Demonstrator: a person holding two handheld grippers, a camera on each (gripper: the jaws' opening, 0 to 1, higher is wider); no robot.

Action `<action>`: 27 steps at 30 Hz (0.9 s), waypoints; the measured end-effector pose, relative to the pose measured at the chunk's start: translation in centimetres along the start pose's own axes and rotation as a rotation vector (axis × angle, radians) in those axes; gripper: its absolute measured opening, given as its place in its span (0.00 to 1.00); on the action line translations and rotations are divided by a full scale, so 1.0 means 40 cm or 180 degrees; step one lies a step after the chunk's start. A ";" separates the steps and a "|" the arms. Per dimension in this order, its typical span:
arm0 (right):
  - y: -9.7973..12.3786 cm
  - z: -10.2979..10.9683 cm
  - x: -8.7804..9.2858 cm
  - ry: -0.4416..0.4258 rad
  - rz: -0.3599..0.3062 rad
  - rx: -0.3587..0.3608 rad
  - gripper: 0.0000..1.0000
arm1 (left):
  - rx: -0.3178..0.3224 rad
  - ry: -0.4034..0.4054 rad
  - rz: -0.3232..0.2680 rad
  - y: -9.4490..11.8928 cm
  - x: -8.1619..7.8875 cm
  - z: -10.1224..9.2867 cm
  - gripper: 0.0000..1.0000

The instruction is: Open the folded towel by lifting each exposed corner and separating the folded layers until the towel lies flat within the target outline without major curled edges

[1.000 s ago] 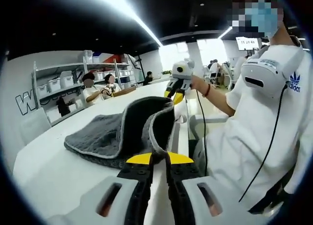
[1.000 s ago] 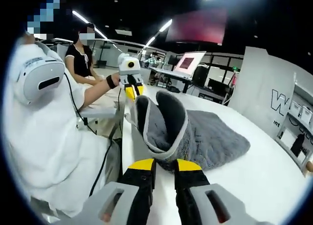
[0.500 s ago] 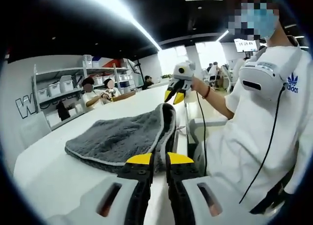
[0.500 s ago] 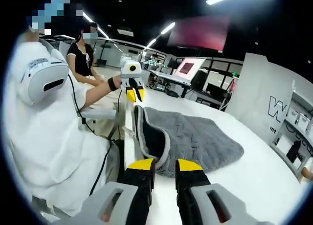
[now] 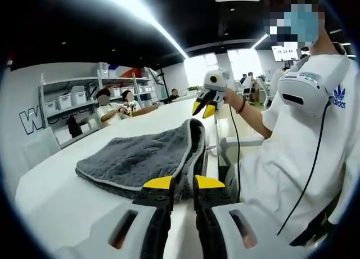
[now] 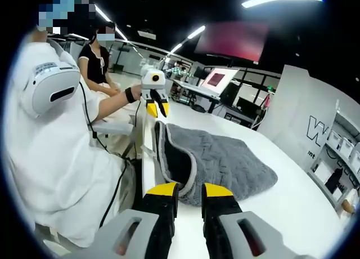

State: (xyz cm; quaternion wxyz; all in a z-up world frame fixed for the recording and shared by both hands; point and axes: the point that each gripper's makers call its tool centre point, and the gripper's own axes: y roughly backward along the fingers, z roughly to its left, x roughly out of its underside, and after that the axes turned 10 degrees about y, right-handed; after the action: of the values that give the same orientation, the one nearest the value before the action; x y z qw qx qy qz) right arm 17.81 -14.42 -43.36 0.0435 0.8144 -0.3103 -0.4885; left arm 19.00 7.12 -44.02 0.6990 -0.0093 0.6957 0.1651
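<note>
Towel (image 5: pixel 135 160) on table (image 5: pixel 62 205); shelves (image 5: pixel 67 98), seated people (image 5: pixel 115 101) beyond.

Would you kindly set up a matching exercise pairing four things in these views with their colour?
Things:
1. towel
2. table
3. left gripper jaw tips
4. the seated person's top

Colours:
A. yellow
B. black
C. grey
D. white

Pairs: 1-C, 2-D, 3-A, 4-B
</note>
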 end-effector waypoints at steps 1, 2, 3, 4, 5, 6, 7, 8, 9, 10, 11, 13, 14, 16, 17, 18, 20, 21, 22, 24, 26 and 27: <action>-0.003 0.001 -0.002 0.0016 0.0008 -0.0004 0.11 | -0.0005 0.0003 -0.0007 -0.001 0.000 0.001 0.12; -0.005 0.002 -0.003 0.0024 0.0006 -0.0008 0.11 | -0.0011 0.0008 -0.0006 -0.002 0.000 0.003 0.12; -0.006 0.003 -0.005 0.0026 0.0003 -0.0012 0.11 | -0.0019 0.0017 -0.0005 -0.003 0.002 0.005 0.12; -0.008 0.004 -0.005 0.0032 0.0005 -0.0016 0.11 | -0.0025 0.0034 -0.0006 -0.005 0.003 0.006 0.13; -0.012 0.008 -0.005 0.0134 0.0037 -0.0018 0.11 | -0.0030 0.0052 -0.0007 -0.007 0.004 0.008 0.13; -0.014 0.010 -0.005 0.0134 0.0063 -0.0022 0.11 | -0.0036 0.0071 -0.0022 -0.008 0.003 0.010 0.13; -0.015 0.010 -0.006 0.0138 0.0076 -0.0023 0.11 | -0.0043 0.0086 -0.0030 -0.008 0.002 0.012 0.13; -0.016 0.010 -0.009 0.0170 0.0085 -0.0010 0.11 | -0.0048 0.0097 -0.0036 -0.008 0.001 0.013 0.13; -0.016 0.011 -0.011 0.0184 0.0082 -0.0010 0.11 | -0.0055 0.0103 -0.0044 -0.007 0.000 0.015 0.13; -0.017 0.013 -0.016 0.0197 0.0078 -0.0013 0.11 | -0.0071 0.0113 -0.0064 -0.007 -0.003 0.017 0.13; -0.018 0.014 -0.019 0.0216 0.0075 -0.0013 0.11 | -0.0079 0.0116 -0.0080 -0.006 -0.005 0.017 0.13; -0.018 0.013 -0.026 0.0269 0.0078 0.0018 0.11 | -0.0100 0.0112 -0.0088 -0.004 -0.007 0.018 0.12; -0.017 0.012 -0.028 0.0281 0.0081 0.0025 0.11 | -0.0110 0.0097 -0.0085 -0.003 -0.007 0.018 0.13; -0.017 0.012 -0.032 0.0288 0.0075 0.0035 0.11 | -0.0115 0.0089 -0.0081 0.000 -0.007 0.018 0.13; -0.017 0.012 -0.036 0.0293 0.0063 0.0042 0.11 | -0.0129 0.0103 -0.0091 0.002 -0.008 0.020 0.13; -0.018 0.012 -0.040 0.0291 0.0053 0.0051 0.11 | -0.0136 0.0106 -0.0105 0.002 -0.010 0.022 0.13; -0.020 0.012 -0.044 0.0302 0.0054 0.0066 0.11 | -0.0142 0.0132 -0.0135 0.005 -0.014 0.026 0.13; -0.022 0.013 -0.047 0.0309 0.0056 0.0071 0.11 | -0.0148 0.0146 -0.0147 0.005 -0.015 0.026 0.13; -0.023 0.013 -0.049 0.0314 0.0051 0.0073 0.11 | -0.0156 0.0156 -0.0149 0.005 -0.015 0.027 0.13; -0.027 0.014 -0.056 0.0346 0.0036 0.0084 0.10 | -0.0167 0.0157 -0.0148 0.006 -0.014 0.031 0.13; -0.029 0.013 -0.058 0.0363 0.0054 0.0103 0.11 | -0.0181 0.0143 -0.0140 0.006 -0.013 0.033 0.14; -0.030 0.012 -0.059 0.0380 0.0073 0.0115 0.11 | -0.0183 0.0143 -0.0140 0.005 -0.013 0.033 0.14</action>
State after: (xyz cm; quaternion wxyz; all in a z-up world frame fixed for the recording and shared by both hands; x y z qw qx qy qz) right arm 17.19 -12.07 -42.24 0.0528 0.8391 -0.3253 -0.4328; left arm 20.26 7.50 -43.43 0.6861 -0.0484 0.7058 0.1695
